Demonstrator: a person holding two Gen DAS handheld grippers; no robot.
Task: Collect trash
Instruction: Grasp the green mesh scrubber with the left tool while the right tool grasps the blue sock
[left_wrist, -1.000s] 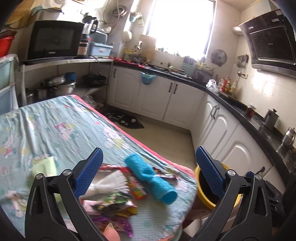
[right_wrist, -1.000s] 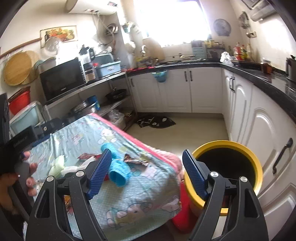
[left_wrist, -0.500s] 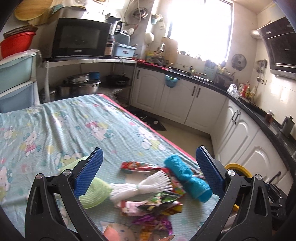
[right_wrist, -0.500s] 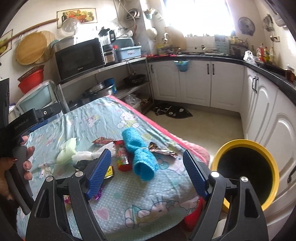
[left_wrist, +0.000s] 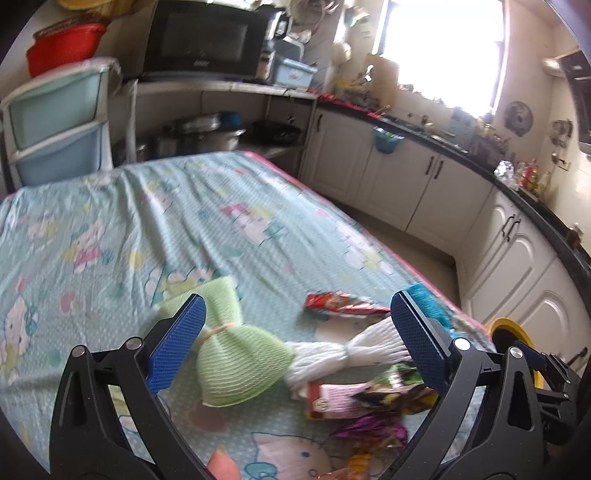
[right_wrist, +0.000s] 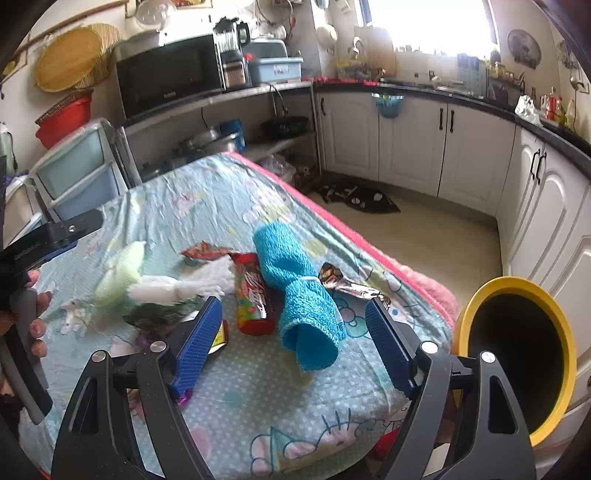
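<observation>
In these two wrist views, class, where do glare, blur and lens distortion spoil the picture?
Left wrist view: window blown out white, wrappers smeared by motion blur. Right wrist view: sharper, window overexposed; fisheye bends the counter and stretches the yellow bin.

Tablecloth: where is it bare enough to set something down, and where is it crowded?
Bare cloth runs along the far half of the tablecloth, between the drawers and the green cloth bundle. A smaller patch lies near the blue cloth roll, between the right gripper fingers. Crowded: wrappers and white bundle by the yellow bin corner.
</observation>
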